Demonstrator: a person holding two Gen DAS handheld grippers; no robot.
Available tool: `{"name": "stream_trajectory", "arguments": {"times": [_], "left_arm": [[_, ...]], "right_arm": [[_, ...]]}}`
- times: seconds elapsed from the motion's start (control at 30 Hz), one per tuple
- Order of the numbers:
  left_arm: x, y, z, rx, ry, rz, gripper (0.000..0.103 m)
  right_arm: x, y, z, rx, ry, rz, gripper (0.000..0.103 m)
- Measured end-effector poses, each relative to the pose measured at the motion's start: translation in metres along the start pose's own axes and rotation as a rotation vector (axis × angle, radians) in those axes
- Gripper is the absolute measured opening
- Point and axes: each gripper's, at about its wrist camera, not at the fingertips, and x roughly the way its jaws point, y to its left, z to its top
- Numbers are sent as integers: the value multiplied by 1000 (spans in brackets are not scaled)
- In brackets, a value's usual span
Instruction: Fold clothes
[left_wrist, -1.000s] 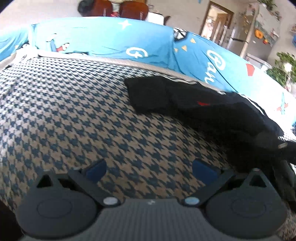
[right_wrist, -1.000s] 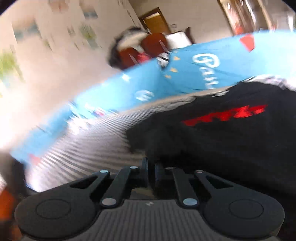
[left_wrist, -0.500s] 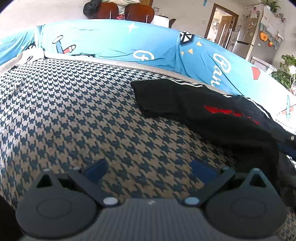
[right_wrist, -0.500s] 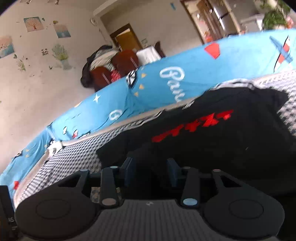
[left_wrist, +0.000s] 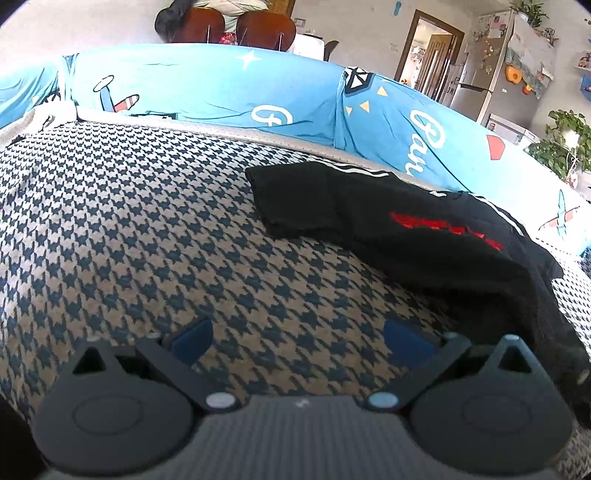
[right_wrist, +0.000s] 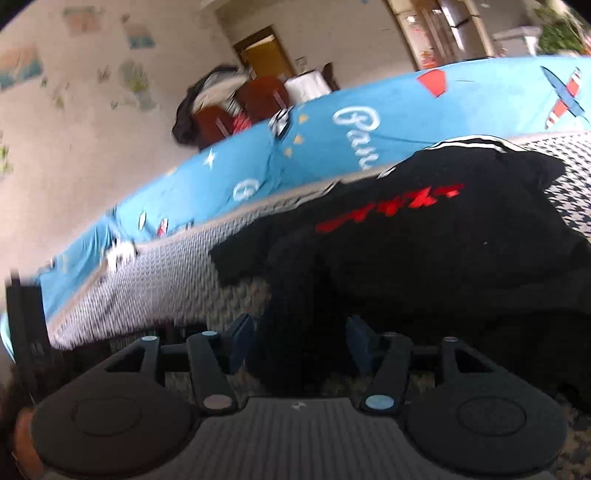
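A houndstooth cover (left_wrist: 129, 229) in navy and cream spreads over the whole work surface, backed by a bright blue cushion wall (left_wrist: 207, 92) printed with planes and white script. On its far right part lies the black garment (left_wrist: 424, 236), a soft dark top with red lettering across the chest and thin white stripes along its upper edge, one sleeve folded out to the left and its near edge bunched. The left wrist view shows the garment whole from the side, with a wide stretch of bare cover to its left; the right wrist view, blurred, shows it close, with the cover's left edge and a dark object beyond it. The left gripper (left_wrist: 299, 339) hangs spread wide over bare cover, gripping nothing. The right gripper (right_wrist: 299, 343) has just been opening; dark cloth sits between its blue pads (right_wrist: 242, 341), released, not pinched.
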Motion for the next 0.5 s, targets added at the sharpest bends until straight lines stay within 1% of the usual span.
{"name": "stream_trajectory", "arguments": {"times": [0.1, 0.23, 0.27, 0.3, 0.33, 0.37, 0.43, 0.5], "left_arm": [[-2, 0, 0, 1, -2, -7, 103], [-3, 1, 0, 0, -3, -20, 103], [-3, 1, 0, 0, -3, -23, 103], [-4, 1, 1, 0, -3, -26, 103], [-4, 1, 1, -1, -3, -29, 103], [-4, 1, 1, -1, -3, -32, 103], [-5, 2, 1, -1, -3, -38, 103], [-6, 2, 1, -3, -3, -46, 103]], "right_arm": [[9, 12, -8, -64, 17, -8, 57], [24, 18, -16, -97, 29, -35, 56], [26, 20, -18, -110, 32, -41, 49], [29, 22, -19, -125, 36, -47, 34], [30, 24, -20, -147, 40, -56, 25], [32, 26, -21, -169, 44, -64, 10], [29, 28, -21, -187, 41, -55, 9], [19, 31, -17, -197, 11, -28, 9]]}}
